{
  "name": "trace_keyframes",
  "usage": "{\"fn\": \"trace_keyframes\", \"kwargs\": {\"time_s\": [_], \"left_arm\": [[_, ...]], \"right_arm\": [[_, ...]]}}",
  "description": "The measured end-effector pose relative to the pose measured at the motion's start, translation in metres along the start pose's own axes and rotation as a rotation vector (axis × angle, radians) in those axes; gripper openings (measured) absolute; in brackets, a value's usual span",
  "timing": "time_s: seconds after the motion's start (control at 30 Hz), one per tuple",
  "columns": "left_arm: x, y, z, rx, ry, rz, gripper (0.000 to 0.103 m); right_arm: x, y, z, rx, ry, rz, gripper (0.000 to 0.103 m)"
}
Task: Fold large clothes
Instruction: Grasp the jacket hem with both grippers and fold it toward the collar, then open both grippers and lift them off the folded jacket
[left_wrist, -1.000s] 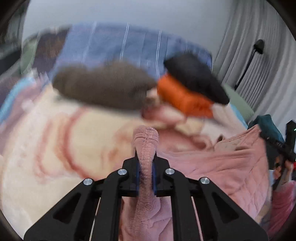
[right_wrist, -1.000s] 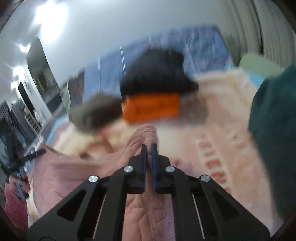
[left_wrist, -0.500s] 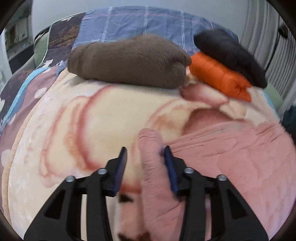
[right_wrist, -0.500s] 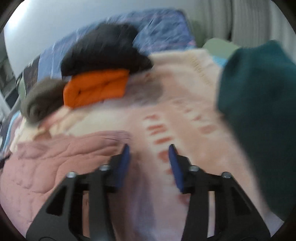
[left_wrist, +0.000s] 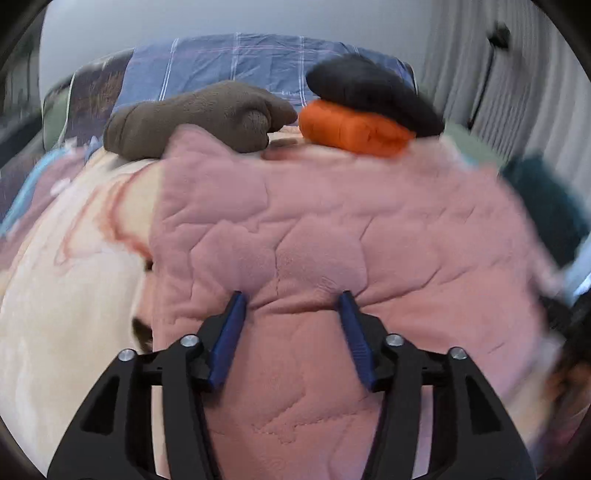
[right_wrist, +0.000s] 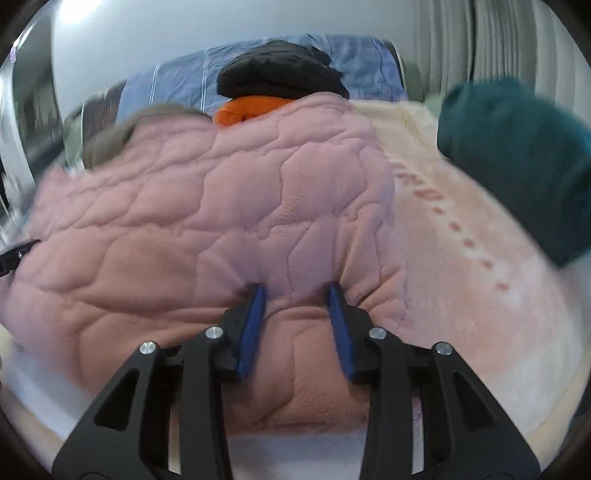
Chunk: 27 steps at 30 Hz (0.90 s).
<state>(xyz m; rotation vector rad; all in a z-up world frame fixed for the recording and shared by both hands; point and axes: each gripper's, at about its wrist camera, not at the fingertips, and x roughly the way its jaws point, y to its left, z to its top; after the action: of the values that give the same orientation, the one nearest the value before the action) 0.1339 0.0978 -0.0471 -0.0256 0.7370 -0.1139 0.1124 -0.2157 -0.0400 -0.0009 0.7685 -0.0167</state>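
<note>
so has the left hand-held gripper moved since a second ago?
Yes. The left hand-held gripper dropped down and in over the pink garment; the brown bundle now sits higher in its view. Jaws opening.

I see a pink quilted garment (left_wrist: 332, 240) mid-frame, an orange bundle (left_wrist: 351, 129) above, and a blue plaid cover (left_wrist: 236, 62) at the top.

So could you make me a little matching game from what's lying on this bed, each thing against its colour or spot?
Things:
1. quilted garment
2. fleece bundle
3. folded item under the black one
4. bundle at the right edge

Matches:
A. orange
B. teal
C. pink, spread out nearest the tools
D. brown

Pairs: 1-C, 2-D, 3-A, 4-B
</note>
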Motion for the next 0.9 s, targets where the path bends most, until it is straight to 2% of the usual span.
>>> {"fn": "trace_keyframes", "kwargs": {"time_s": [0.03,0.1,0.23,0.3,0.37,0.4,0.43,0.47,0.5,0.53,0.6,0.7,0.77,0.8,0.83,0.9], "left_arm": [[-0.002,-0.005,-0.005,0.044,-0.031,0.034,0.059],[-0.012,-0.007,0.001,0.027,-0.037,0.050,0.059],[-0.027,0.002,0.008,-0.054,-0.034,-0.006,0.058],[-0.039,0.002,0.010,-0.079,-0.050,-0.040,0.058],[-0.043,-0.003,0.014,-0.072,-0.062,-0.091,0.058],[-0.041,-0.010,0.013,-0.053,-0.054,-0.092,0.058],[-0.033,-0.015,0.012,-0.026,-0.036,-0.057,0.058],[-0.022,-0.018,0.008,0.000,-0.016,-0.016,0.062],[-0.010,-0.019,0.002,0.019,-0.008,0.001,0.064],[-0.004,-0.018,-0.003,0.020,-0.029,-0.005,0.066],[-0.008,-0.017,-0.005,0.017,-0.040,-0.011,0.066],[-0.018,-0.019,-0.001,0.031,-0.037,0.011,0.063],[-0.035,-0.024,0.005,-0.001,-0.057,-0.014,0.058],[-0.050,-0.029,0.009,-0.004,-0.099,-0.092,0.057],[-0.056,-0.034,0.012,0.008,-0.119,-0.130,0.057],[-0.059,-0.048,0.013,0.053,-0.113,-0.137,0.057]], "right_arm": [[-0.002,0.005,0.003,-0.019,0.010,-0.026,0.038],[-0.004,0.009,0.009,-0.032,0.042,-0.044,0.038],[-0.021,-0.006,0.015,0.056,0.039,0.032,0.039],[-0.050,-0.007,0.027,0.095,-0.027,0.077,0.045],[-0.063,0.003,0.036,0.064,-0.099,0.095,0.051],[-0.065,0.010,0.038,0.035,-0.124,0.104,0.053],[-0.061,0.018,0.040,0.001,-0.128,0.111,0.059],[-0.042,0.026,0.038,-0.039,-0.067,0.093,0.061],[-0.014,0.028,0.033,-0.052,0.030,0.078,0.062],[0.008,0.028,0.022,-0.047,0.081,0.082,0.065],[0.008,0.030,0.016,-0.064,0.052,0.058,0.065],[-0.006,0.034,0.026,-0.073,0.058,0.022,0.064],[-0.020,0.028,0.037,-0.029,0.038,0.061,0.061],[-0.033,0.029,0.041,-0.011,0.001,0.114,0.061],[-0.044,0.032,0.045,-0.007,-0.042,0.156,0.061],[-0.051,0.046,0.047,-0.040,-0.087,0.177,0.061]]}}
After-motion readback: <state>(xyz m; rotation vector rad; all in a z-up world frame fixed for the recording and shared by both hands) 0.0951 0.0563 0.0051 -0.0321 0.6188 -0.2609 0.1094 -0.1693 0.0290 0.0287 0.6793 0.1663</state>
